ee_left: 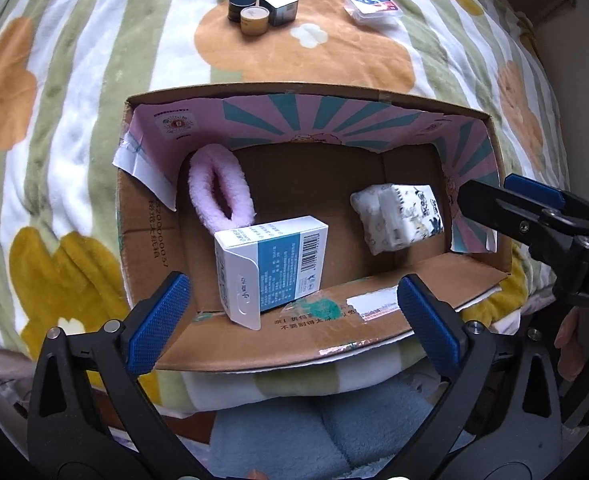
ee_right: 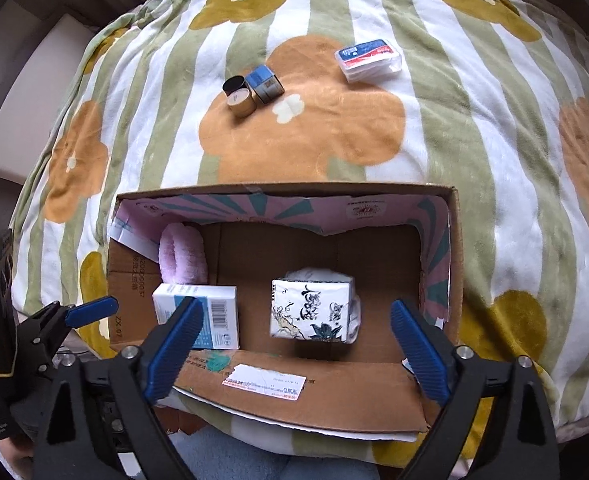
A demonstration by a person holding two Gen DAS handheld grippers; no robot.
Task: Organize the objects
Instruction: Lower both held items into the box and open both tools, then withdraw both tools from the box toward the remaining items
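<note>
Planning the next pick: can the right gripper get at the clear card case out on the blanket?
Probably yes. The card case lies alone on the blanket beyond the cardboard box, nothing on it, and the right gripper is open and empty.

Left wrist view: looks forward and down from the near left edge of the open brown cardboard box (ee_left: 214, 344), close above it, facing the far side of the green-striped floral fleece blanket (ee_left: 74, 80).
Right wrist view: same direction, set toward the box's (ee_right: 334, 404) near right edge, close.
Shared: box interior, blanket (ee_right: 474, 160), and the far cluster of small tins (ee_left: 260, 12) (ee_right: 252, 88).
</note>
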